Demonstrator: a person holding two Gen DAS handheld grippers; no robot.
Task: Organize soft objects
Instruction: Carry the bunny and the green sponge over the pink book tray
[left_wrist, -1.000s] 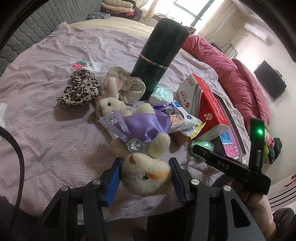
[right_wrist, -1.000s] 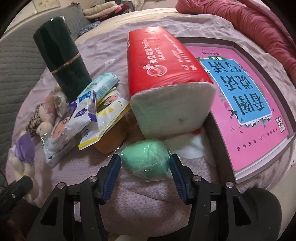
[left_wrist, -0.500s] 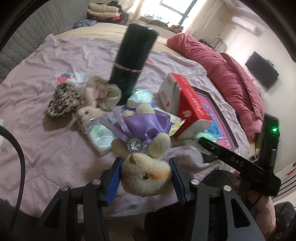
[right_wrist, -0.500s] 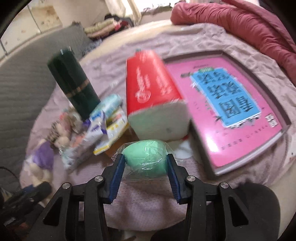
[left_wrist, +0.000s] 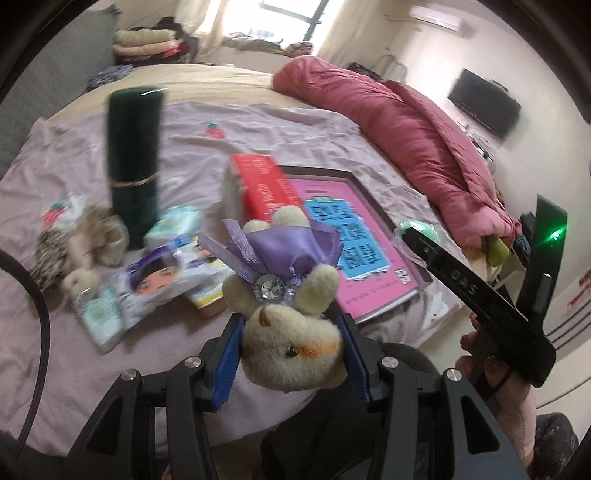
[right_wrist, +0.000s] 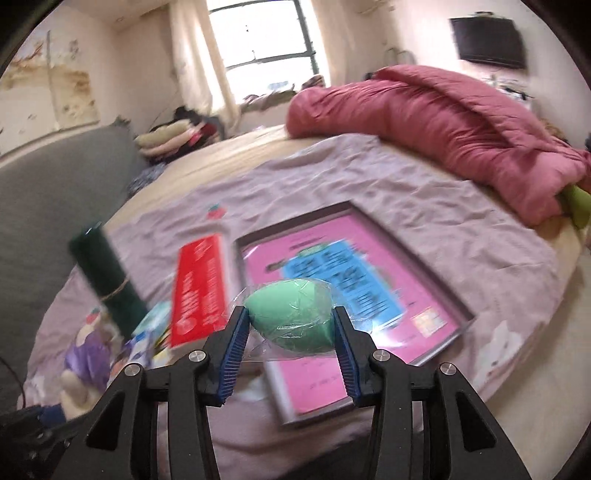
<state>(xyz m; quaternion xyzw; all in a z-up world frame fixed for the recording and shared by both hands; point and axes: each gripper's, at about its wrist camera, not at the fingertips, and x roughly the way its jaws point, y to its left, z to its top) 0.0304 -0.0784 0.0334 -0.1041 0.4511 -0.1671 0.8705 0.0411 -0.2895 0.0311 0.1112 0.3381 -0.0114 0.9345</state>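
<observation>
My left gripper (left_wrist: 291, 352) is shut on the head of a cream plush bear (left_wrist: 291, 347) in a purple satin dress, lifted clear of the bed. In the right wrist view my right gripper (right_wrist: 291, 328) is shut on a green egg-shaped sponge (right_wrist: 291, 317) in clear wrap, held above the pink book. The same bear shows low at the left as a purple shape (right_wrist: 86, 360). More soft things lie on the lilac sheet at the left: a leopard scrunchie (left_wrist: 50, 254), a floral scrunchie (left_wrist: 103, 236) and a small plush rabbit (left_wrist: 79, 277).
A tall dark green flask (left_wrist: 135, 162) stands on the sheet. Beside it lie tissue packs (left_wrist: 159, 277), a red tissue box (left_wrist: 264, 184) and a framed pink book (left_wrist: 354, 258). A rolled red duvet (right_wrist: 436, 125) runs along the far right. The bed's front edge is close.
Both grippers rose and pulled back from the bed. The bear left the sheet in the left gripper. The right gripper closed on the green sponge and lifted it.
</observation>
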